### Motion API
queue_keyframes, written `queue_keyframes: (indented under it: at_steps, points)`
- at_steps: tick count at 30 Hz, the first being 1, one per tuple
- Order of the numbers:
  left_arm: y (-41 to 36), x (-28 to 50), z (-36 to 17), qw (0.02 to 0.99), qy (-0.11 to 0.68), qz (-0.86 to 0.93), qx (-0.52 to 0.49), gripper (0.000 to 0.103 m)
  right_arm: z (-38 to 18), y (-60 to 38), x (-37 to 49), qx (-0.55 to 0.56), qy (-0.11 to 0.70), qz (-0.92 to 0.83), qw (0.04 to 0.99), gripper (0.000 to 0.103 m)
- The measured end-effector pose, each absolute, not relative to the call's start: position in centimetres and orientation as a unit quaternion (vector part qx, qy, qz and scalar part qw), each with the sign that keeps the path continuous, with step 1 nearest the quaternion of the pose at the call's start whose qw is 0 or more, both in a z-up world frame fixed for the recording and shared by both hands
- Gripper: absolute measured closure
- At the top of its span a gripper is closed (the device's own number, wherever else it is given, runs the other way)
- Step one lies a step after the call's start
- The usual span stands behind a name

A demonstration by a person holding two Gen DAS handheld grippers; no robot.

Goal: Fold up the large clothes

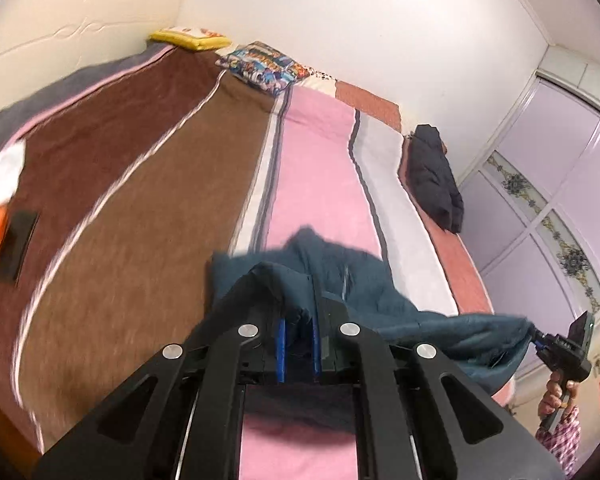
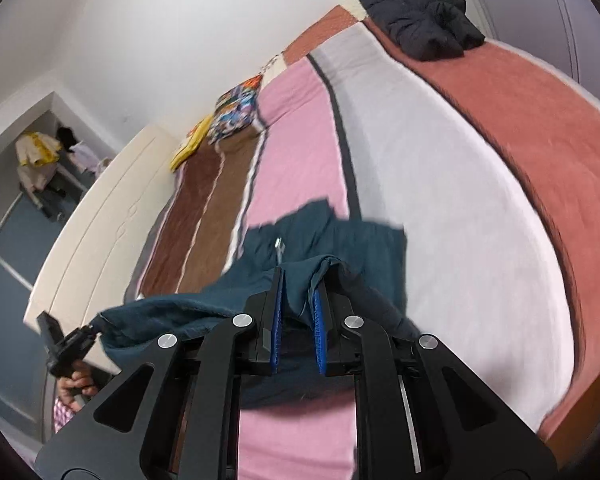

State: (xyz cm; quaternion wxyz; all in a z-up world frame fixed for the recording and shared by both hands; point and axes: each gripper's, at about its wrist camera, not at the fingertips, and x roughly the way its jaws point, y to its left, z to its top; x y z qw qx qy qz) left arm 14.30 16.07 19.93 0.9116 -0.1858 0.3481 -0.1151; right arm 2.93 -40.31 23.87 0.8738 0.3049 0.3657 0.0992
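A large dark teal garment (image 1: 340, 276) hangs between my two grippers above the striped bed (image 1: 148, 184). My left gripper (image 1: 298, 312) is shut on one edge of it, with cloth bunched between the blue pads. My right gripper (image 2: 300, 292) is shut on the other edge of the teal garment (image 2: 340, 248). Each gripper shows in the other's view, the right gripper (image 1: 540, 338) at far right and the left gripper (image 2: 90, 330) at lower left, with cloth stretched between them. The garment's lower part hangs over the pink stripe.
A black jacket (image 1: 434, 176) lies on the bed's far edge, also in the right wrist view (image 2: 420, 26). A patterned pillow (image 1: 264, 66) and a yellow item (image 1: 190, 38) lie by the headboard (image 1: 72, 28). A dark flat object (image 1: 16, 244) and orange-white cloth lie at left.
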Motion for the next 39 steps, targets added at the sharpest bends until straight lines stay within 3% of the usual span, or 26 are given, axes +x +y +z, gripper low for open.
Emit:
queue_keyframes:
  at_steps: [7, 15, 24, 29, 34, 36, 39]
  points:
    - [14.9, 27.4, 17.9, 0.905, 0.379, -0.087, -0.174, 0.094, 19.0, -41.9, 17.1, 0.317, 0.398, 0.055, 0.859, 0.089]
    - [14.0, 40.5, 8.7, 0.875, 0.451, -0.037, -0.172, 0.094, 7.8, -43.8, 28.4, 0.333, 0.470, -0.003, 0.818, 0.089]
    - [13.6, 44.2, 0.0, 0.848, 0.501, -0.016, -0.173, 0.091, -0.3, -42.7, 32.2, 0.284, 0.527, -0.010, 0.801, 0.089]
    - [14.0, 44.2, -1.3, 0.832, 0.515, -0.002, -0.206, 0.088, -0.8, -42.2, 32.0, 0.281, 0.536, -0.020, 0.796, 0.087]
    - [15.9, 43.4, 2.2, 0.838, 0.484, -0.021, -0.252, 0.072, 2.2, -43.7, 31.7, 0.312, 0.522, -0.006, 0.794, 0.082]
    - [16.5, 42.6, 4.2, 0.850, 0.460, -0.022, -0.257, 0.056, 3.9, -44.5, 31.2, 0.339, 0.506, 0.002, 0.793, 0.080]
    - [17.4, 41.2, 7.3, 0.875, 0.411, -0.020, -0.257, 0.048, 6.2, -45.6, 30.4, 0.358, 0.468, -0.005, 0.808, 0.052]
